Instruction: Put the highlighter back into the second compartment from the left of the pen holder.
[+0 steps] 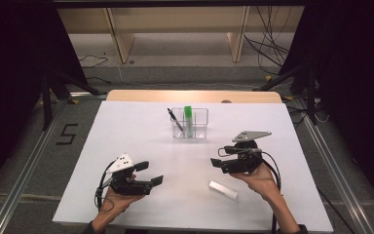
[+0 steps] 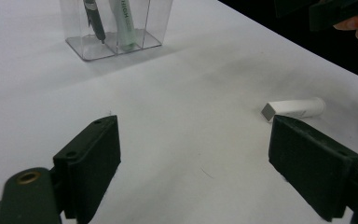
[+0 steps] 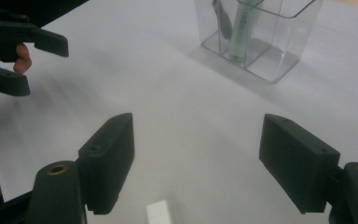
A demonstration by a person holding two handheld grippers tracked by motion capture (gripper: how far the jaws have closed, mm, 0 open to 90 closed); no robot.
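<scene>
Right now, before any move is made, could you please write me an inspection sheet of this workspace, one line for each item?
Surface: white table top, flat; wooden edge at the far side.
Job's things: clear organizer holding a dark pen and a green marker; white tube lying flat near the right gripper.
Clutter: nothing seen.
Grippers: left gripper open, empty; right gripper open, empty; each held in a hand above the table.
Cables: one black cable trails from the right gripper; loose cables on the floor beyond the table.
Surroundings: dark tripod legs at both sides, wooden frame behind, a "5" marked on the floor.
</scene>
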